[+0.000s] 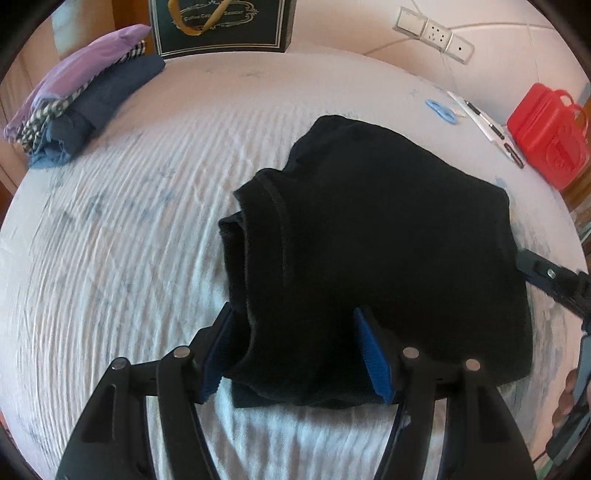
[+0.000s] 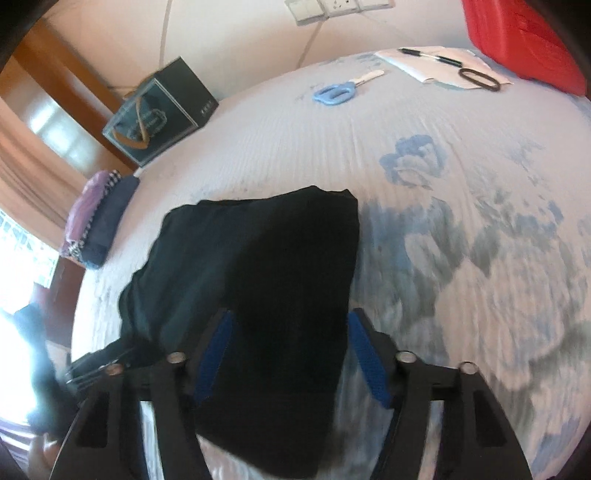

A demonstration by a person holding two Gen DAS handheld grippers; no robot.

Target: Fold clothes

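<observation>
A black garment lies folded in layers on the white sheet; it also shows in the right wrist view. My left gripper is open, its blue-padded fingers spread around the garment's near left edge. My right gripper is open too, with its fingers either side of the garment's near right part. The right gripper also shows at the right edge of the left wrist view.
A stack of folded clothes lies at the far left, also in the right wrist view. A dark box, blue scissors, pens on paper, a hair tie and a red container line the far side.
</observation>
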